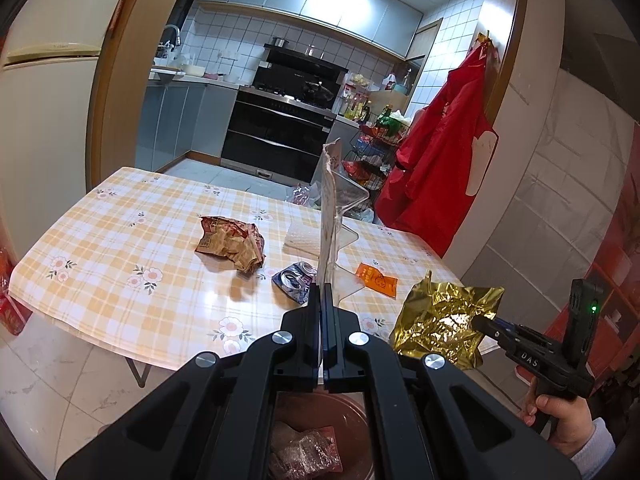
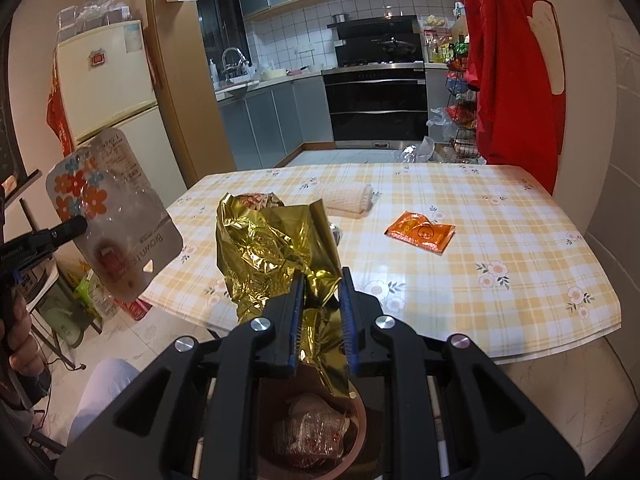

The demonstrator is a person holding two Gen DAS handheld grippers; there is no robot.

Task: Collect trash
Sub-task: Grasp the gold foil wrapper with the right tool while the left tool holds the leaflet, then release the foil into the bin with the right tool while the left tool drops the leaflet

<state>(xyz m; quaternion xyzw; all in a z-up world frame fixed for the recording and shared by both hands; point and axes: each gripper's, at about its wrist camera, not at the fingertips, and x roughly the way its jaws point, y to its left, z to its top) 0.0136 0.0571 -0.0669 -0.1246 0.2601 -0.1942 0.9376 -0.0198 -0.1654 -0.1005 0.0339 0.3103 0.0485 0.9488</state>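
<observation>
- Two grippers over one brown bin [image 2: 358,420]: left gripper [image 1: 323,292] clamped tight on one clear plastic package [image 1: 330,208]; right gripper [image 2: 322,280] pinching one crumpled gold foil wrapper [image 2: 272,248].
- Four trash pieces on the table [image 2: 520,240]: crumpled brown wrapper [image 1: 230,242], crushed can [image 1: 294,280], orange sachet [image 2: 420,233], white mesh sleeve [image 2: 348,198].

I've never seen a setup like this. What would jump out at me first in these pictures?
Probably the crumpled gold foil wrapper, pinched in the right gripper over the near table edge. Next, the clear plastic package with orange flowers, clamped in the left gripper and held up in the air. Below both sits a brown bin already holding wrappers.
</observation>
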